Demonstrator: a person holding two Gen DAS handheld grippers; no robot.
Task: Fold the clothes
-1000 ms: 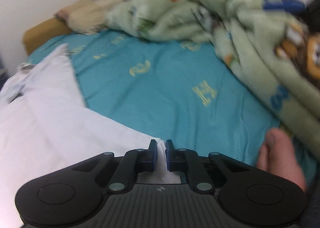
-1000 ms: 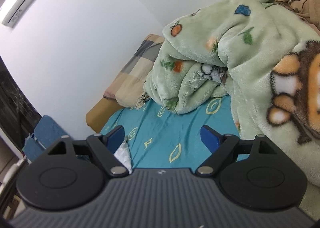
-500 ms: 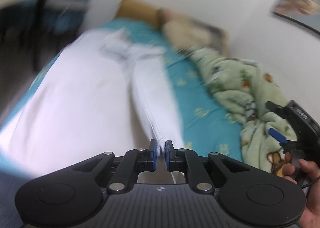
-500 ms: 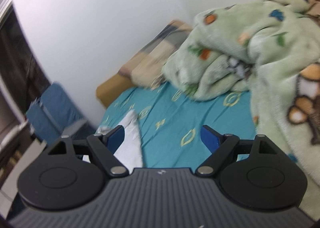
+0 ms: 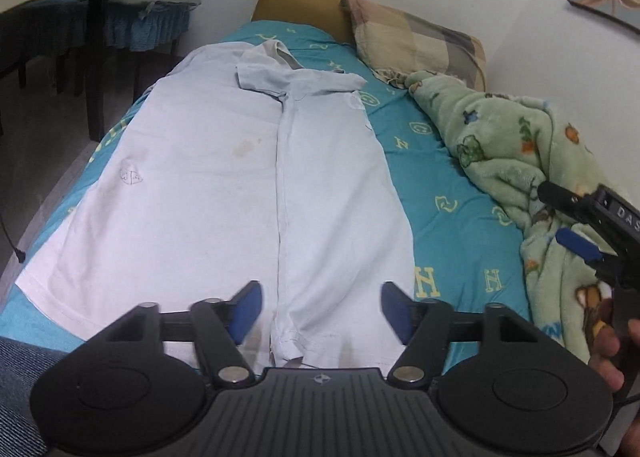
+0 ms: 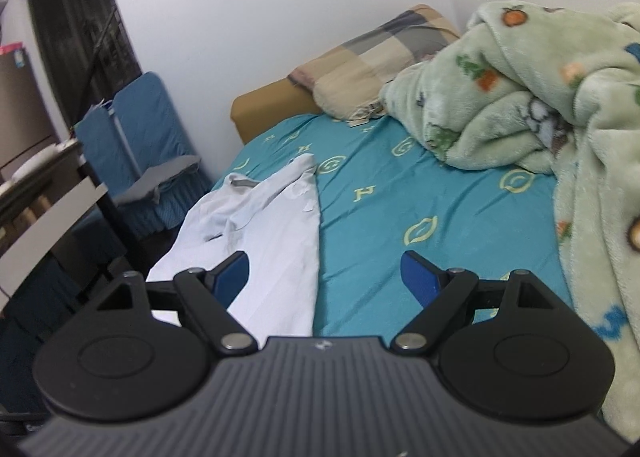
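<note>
A white polo shirt (image 5: pixel 224 185) lies flat on the teal bed sheet (image 5: pixel 452 193), collar at the far end. Its right side is folded lengthwise over the middle, and the fold edge runs down the centre. My left gripper (image 5: pixel 322 311) is open and empty just above the shirt's near hem. My right gripper (image 6: pixel 326 277) is open and empty, held above the sheet beside the shirt's right edge (image 6: pixel 280 241). It also shows at the right of the left wrist view (image 5: pixel 580 225), in front of the blanket.
A green fleece blanket (image 5: pixel 520 145) is heaped along the bed's right side by the wall. A checked pillow (image 5: pixel 416 41) and a mustard headboard (image 5: pixel 296 1) are at the far end. A dark table and blue-covered chairs (image 5: pixel 152 13) stand left of the bed.
My left gripper was shut on the shirt's edge and carried it over to the left. It has now opened and let the fold go. The right gripper stayed open and tilted down.
</note>
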